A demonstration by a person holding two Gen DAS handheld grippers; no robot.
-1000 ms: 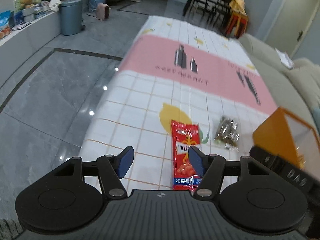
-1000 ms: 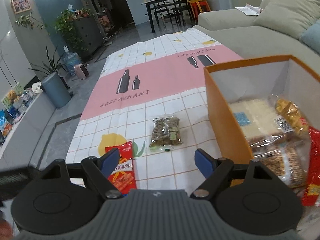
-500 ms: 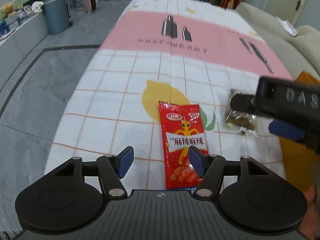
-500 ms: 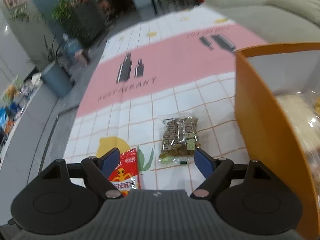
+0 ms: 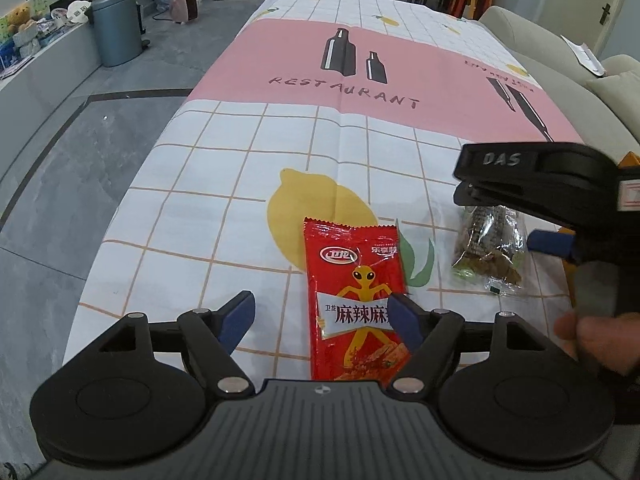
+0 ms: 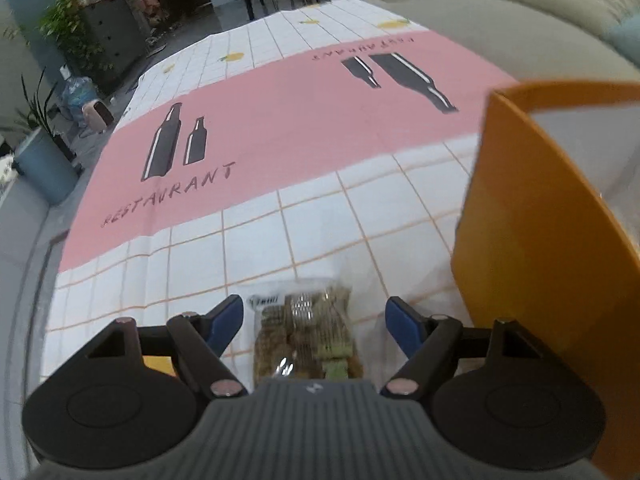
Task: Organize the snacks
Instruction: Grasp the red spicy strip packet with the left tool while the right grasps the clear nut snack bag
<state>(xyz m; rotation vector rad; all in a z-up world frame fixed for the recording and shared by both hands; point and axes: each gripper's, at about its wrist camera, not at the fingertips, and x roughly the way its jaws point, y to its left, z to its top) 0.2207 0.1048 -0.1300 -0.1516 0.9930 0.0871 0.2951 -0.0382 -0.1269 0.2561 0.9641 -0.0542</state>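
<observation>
- The right tongs (image 6: 314, 322) have dropped low over the clear packet of brown snacks (image 6: 306, 332) in the last second; their jaws stand apart with the packet between the two blue pads (image 6: 228, 320), not yet closed on it.
- A second ago the same tongs hung higher and farther back, with the packet well ahead of the pads. This looks like the final approach before a pinch.
- The left tongs (image 5: 322, 318) have also come closer to the surface (image 5: 224, 184). Their jaws are apart, and the right pad (image 5: 404, 316) overlaps the red spicy-strip packet (image 5: 354, 300), which lies flat on the checked cloth (image 5: 340, 152) over the printed lemon (image 5: 316, 208).
- From the left view, the right tongs (image 5: 548, 242) hover directly above the clear packet (image 5: 488, 248), which lies just right of the red one.
- The orange box (image 6: 532, 232) stands just right of the clear packet. It filled more of the right view a second ago, showing other snacks inside.
- Judging by that, two packets remain outside the box, and the clear one will likely go in first.
</observation>
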